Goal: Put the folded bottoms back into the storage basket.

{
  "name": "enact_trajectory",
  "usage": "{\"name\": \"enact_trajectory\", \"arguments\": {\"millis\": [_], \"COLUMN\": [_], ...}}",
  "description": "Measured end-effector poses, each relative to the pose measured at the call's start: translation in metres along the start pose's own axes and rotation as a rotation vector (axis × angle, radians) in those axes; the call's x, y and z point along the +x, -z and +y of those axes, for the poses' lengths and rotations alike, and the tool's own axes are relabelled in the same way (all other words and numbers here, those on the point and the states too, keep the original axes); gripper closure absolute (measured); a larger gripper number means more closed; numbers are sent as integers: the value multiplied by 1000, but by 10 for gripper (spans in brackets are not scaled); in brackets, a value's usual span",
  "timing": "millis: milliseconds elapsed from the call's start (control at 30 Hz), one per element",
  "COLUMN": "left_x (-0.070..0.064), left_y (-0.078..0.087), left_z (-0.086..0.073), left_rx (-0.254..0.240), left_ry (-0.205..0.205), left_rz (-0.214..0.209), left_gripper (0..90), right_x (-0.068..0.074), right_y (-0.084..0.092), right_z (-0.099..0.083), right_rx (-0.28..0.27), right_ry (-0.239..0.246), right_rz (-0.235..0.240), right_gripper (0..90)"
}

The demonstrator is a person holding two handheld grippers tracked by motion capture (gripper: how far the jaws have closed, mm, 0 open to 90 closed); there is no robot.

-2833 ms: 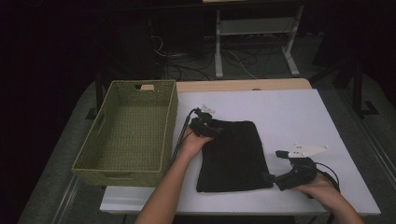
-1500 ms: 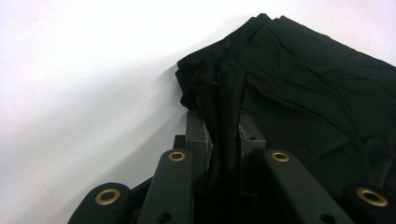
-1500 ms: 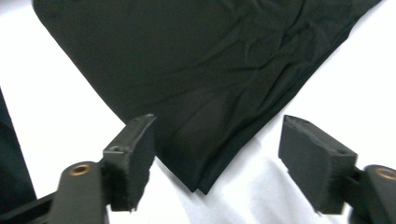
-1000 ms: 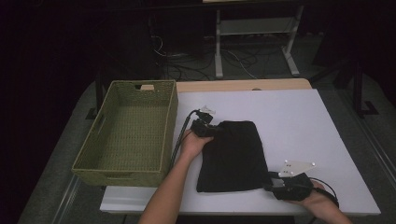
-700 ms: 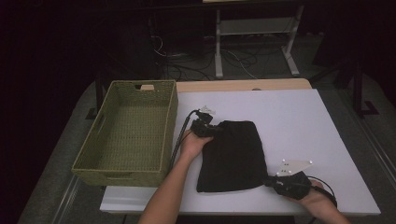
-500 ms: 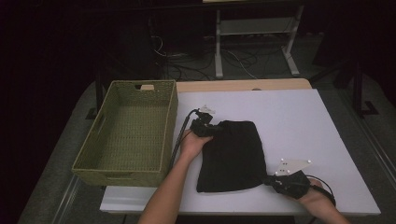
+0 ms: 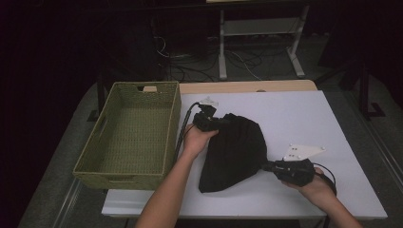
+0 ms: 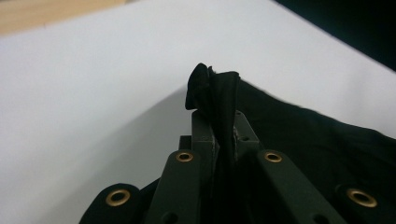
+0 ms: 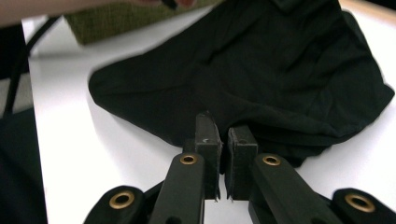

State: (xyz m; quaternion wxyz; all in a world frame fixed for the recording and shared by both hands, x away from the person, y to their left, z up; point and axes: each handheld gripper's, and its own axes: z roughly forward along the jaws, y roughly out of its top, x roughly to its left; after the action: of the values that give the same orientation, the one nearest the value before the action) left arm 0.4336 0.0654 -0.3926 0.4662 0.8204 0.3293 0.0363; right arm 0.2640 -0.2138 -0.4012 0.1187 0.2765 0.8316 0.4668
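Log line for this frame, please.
left gripper: shut on black cloth | right gripper: shut on cloth edge | basket: nothing visible inside

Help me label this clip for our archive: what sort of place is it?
Probably a lab or workshop set up for recording handling work, not a home. A white table holds just a black cloth and a woven basket; behind it, loose cables trail over the floor beside a metal stand in a darkened room.

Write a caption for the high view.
Two tools pinch a black cloth beside a basket.
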Motion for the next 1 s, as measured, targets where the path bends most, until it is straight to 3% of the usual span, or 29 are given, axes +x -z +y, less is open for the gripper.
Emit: {"name": "enact_trajectory", "arguments": {"millis": [167, 467, 733, 833, 1000], "left_x": [-10, -24, -35, -37, -40], "left_y": [12, 28, 45, 52, 65], "left_z": [24, 58, 87, 96, 110], "left_rx": [-6, -28, -36, -22, -41], "left_ry": [-45, -80, -83, -94, -93], "left_rz": [-1, -12, -37, -31, -34], "left_gripper": [835, 835, 835, 834, 835], "right_x": [-5, -11, -16, -17, -20], "right_y": [1, 5, 11, 13, 17], "right_z": [31, 75, 108, 119, 137], "right_rx": [-53, -112, -126, -133, -155], "right_ry": [22, 47, 71, 79, 81], "right_rz": [2, 21, 29, 28, 34], "right_gripper": [851, 852, 852, 852, 853]}}
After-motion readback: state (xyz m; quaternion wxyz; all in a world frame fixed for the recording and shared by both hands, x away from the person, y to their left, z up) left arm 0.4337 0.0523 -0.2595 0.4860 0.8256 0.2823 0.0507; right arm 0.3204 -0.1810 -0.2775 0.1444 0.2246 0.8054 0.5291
